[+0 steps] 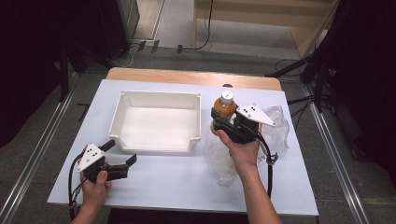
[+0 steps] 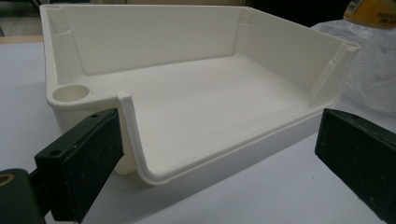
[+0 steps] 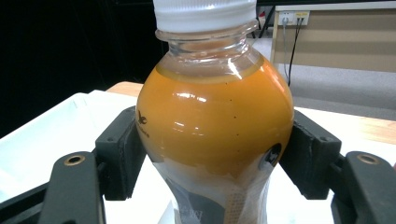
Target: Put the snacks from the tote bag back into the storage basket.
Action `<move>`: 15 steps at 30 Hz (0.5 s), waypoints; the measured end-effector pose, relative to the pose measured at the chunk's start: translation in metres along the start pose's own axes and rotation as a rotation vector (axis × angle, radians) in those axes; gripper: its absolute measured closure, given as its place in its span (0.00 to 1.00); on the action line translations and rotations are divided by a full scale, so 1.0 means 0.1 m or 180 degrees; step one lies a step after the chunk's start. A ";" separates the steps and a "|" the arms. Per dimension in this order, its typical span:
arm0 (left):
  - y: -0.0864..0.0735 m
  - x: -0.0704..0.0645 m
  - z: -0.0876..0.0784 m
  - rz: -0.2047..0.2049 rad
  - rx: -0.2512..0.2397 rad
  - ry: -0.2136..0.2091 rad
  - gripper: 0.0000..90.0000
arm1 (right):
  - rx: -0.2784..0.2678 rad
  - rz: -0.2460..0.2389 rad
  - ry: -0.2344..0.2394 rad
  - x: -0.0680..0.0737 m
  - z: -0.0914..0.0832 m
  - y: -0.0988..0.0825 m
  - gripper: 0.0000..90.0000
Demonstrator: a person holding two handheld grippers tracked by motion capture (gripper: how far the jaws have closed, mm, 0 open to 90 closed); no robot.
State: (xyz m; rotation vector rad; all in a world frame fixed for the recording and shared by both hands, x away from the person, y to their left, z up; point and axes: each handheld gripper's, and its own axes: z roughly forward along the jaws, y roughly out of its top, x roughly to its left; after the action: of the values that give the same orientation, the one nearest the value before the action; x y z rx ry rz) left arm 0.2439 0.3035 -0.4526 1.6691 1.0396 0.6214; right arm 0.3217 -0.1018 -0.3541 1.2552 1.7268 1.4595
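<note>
Right fingers (image 3: 212, 158) clenched on orange bottle (image 3: 215, 126), left fingers (image 2: 224, 158) released, above white tabletop (image 1: 177, 177).

Bottle (image 3: 215, 126): orange liquid, white cap, clear neck; the lower label is grey with an orange band. Tray (image 1: 156, 120) at frame centre: plain off-white throughout. Surface (image 1: 177, 177): white sheet; a light wood edge shows along its far side. Plastic bag (image 1: 280, 123), right of frame: clear, colourless. Right gripper (image 3: 212, 154) and left gripper (image 1: 122, 152): black jaws, each with a grey three-cornered plate.
</note>
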 end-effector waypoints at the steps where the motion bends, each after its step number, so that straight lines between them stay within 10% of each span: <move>1: 0.00 0.00 0.00 -0.0005 -0.0002 -0.0003 0.02 | 0.0007 0.0000 0.0004 0.01 0.01 0.00 0.34; 15: 0.00 0.00 0.00 -0.0015 -0.0008 -0.0012 0.02 | 0.0028 0.0002 0.0050 0.11 0.18 0.00 0.34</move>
State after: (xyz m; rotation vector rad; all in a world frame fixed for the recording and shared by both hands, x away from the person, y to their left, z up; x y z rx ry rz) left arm 0.2444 0.3036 -0.4528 1.6645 1.0394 0.6161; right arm 0.3322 -0.0838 -0.3567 1.2520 1.7451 1.4675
